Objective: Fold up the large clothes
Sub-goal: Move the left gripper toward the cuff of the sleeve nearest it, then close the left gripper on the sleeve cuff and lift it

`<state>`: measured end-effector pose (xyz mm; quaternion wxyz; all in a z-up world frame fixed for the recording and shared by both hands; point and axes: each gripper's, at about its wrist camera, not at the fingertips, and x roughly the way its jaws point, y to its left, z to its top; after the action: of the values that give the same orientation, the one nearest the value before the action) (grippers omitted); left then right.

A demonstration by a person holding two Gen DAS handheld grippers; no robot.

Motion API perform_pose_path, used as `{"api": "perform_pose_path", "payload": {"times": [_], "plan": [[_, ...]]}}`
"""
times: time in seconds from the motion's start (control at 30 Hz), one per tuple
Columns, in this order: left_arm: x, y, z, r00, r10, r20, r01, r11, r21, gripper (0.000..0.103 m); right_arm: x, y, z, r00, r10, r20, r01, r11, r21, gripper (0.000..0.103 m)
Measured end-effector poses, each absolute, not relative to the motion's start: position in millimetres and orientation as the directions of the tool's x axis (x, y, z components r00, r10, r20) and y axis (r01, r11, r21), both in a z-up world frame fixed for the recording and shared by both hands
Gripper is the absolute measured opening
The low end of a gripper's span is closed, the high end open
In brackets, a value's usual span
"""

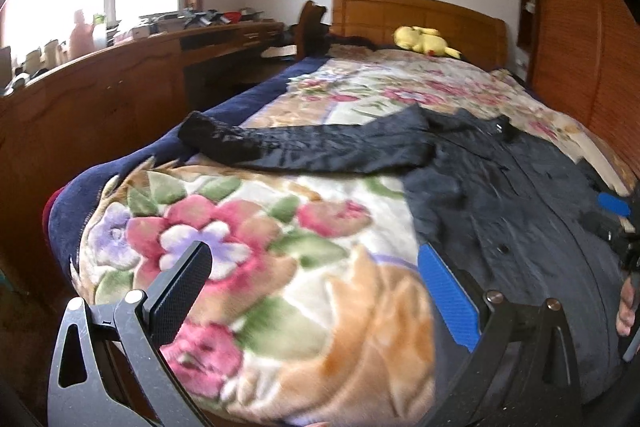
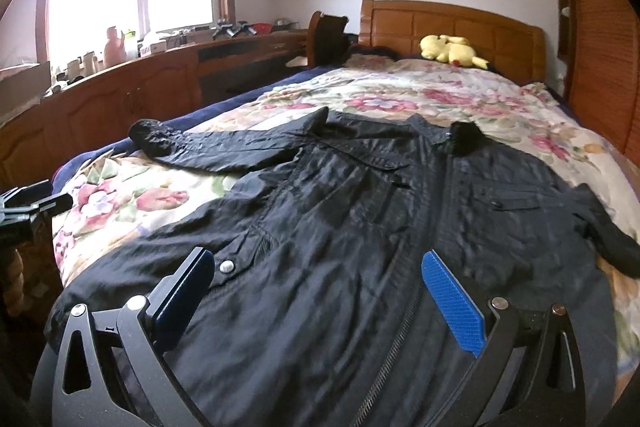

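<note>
A large black jacket (image 2: 360, 211) lies spread face up on the floral blanket (image 2: 400, 95) of a bed, zip down the middle, collar toward the headboard. Its left sleeve (image 1: 280, 147) stretches out toward the bed's left edge; the right sleeve (image 2: 608, 231) lies bent at the right. My left gripper (image 1: 320, 275) is open and empty above the blanket, left of the jacket (image 1: 520, 211). My right gripper (image 2: 324, 283) is open and empty above the jacket's lower front. The right gripper also shows at the right edge of the left wrist view (image 1: 616, 219).
A yellow plush toy (image 2: 452, 53) lies by the wooden headboard (image 2: 460, 23). A long wooden cabinet (image 2: 120, 107) with clutter runs along the left of the bed under a bright window. A wooden wardrobe (image 2: 600, 47) stands close on the right.
</note>
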<state>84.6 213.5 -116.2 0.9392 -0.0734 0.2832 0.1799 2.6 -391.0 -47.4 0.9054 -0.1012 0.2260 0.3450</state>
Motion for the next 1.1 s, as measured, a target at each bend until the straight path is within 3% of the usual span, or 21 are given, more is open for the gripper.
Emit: {"api": "perform_pose_path", "payload": {"times": [0.6, 0.73, 0.8, 0.93, 1.1], "plan": [[176, 332, -113, 0.738, 0.316, -0.596, -0.423, 0.905, -0.045, 0.103, 26, -377, -78, 0.629, 0.538, -0.561, -0.653, 0.757, -0.006, 0.103], [203, 350, -121, 0.732, 0.287, -0.618, -0.407, 0.912, -0.058, 0.09, 31, -373, -81, 0.614, 0.536, -0.579, -0.652, 0.758, 0.01, 0.103], [215, 360, -126, 0.722, 0.288, -0.629, -0.41, 0.911, -0.053, 0.078, 31, -373, -81, 0.612, 0.535, -0.583, -0.65, 0.76, 0.015, 0.103], [239, 387, -135, 0.687, 0.33, -0.648, -0.455, 0.89, -0.029, 0.071, 34, -372, -82, 0.607, 0.529, -0.593, -0.647, 0.763, 0.018, 0.103], [253, 420, -146, 0.634, 0.393, -0.666, -0.545, 0.838, -0.025, 0.07, 37, -374, -83, 0.604, 0.523, -0.602, -0.637, 0.771, 0.031, 0.103]]}}
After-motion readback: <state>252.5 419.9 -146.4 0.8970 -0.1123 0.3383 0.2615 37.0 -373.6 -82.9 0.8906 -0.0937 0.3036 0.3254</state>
